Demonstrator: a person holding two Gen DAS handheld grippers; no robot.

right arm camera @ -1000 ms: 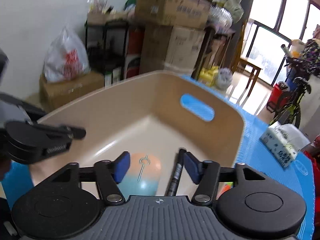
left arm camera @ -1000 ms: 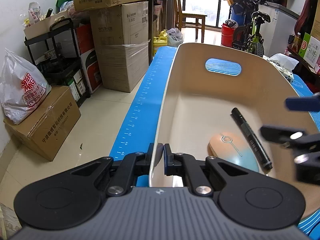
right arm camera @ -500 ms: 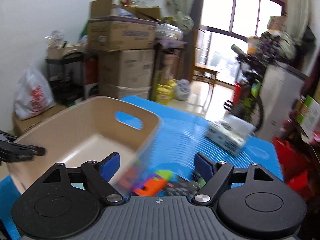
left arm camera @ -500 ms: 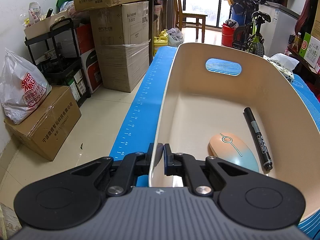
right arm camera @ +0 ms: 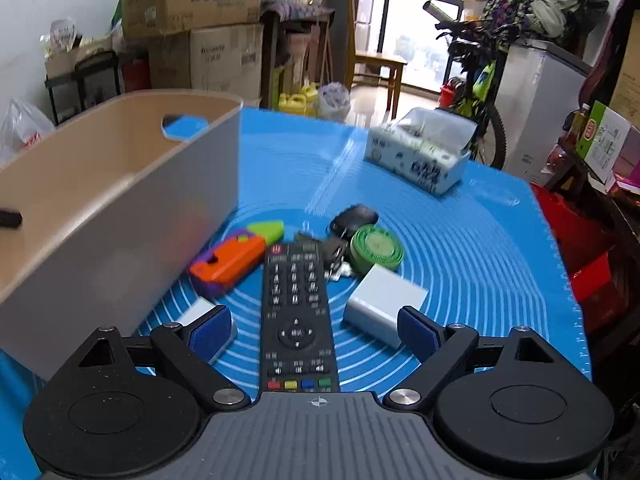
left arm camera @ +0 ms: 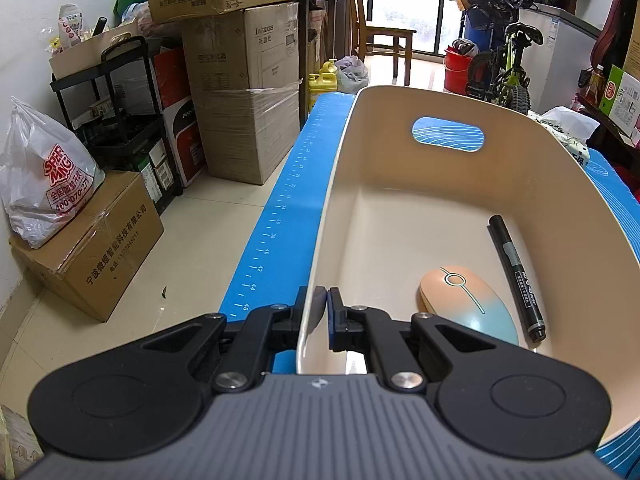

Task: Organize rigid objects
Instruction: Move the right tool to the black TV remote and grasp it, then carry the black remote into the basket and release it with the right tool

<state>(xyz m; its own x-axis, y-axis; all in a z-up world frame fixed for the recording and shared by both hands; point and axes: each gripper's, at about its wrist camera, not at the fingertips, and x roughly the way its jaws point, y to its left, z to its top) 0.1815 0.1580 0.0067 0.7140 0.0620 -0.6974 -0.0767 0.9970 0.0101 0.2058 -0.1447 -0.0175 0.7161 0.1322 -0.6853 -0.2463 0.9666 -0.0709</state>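
Note:
A beige bin [left arm camera: 400, 168] stands on the blue mat. A peach-and-teal mouse [left arm camera: 468, 304] and a black marker [left arm camera: 516, 276] lie inside it. My left gripper [left arm camera: 323, 312] is shut on the bin's near wall. In the right wrist view the bin [right arm camera: 120, 208] is to the left. My right gripper [right arm camera: 314, 328] hovers open above a black remote [right arm camera: 296, 304], which lies lengthwise between the fingers without touching the pads. Around the remote lie an orange-and-purple toy [right arm camera: 232, 258], a green round tin [right arm camera: 376, 248], a black key fob [right arm camera: 354, 218] and a white charger block [right arm camera: 384, 304].
A tissue pack [right arm camera: 420, 156] sits at the far right of the mat [right arm camera: 480, 248]. A small white item [right arm camera: 200, 312] lies partly under my right gripper's left finger. Cardboard boxes [left arm camera: 248, 92], a shelf and a plastic bag [left arm camera: 44, 184] line the floor left of the table.
My right gripper has left the bin, swung right and down over the loose items on the mat, and its jaws have widened. The marker stays in the bin. My left gripper has not moved.

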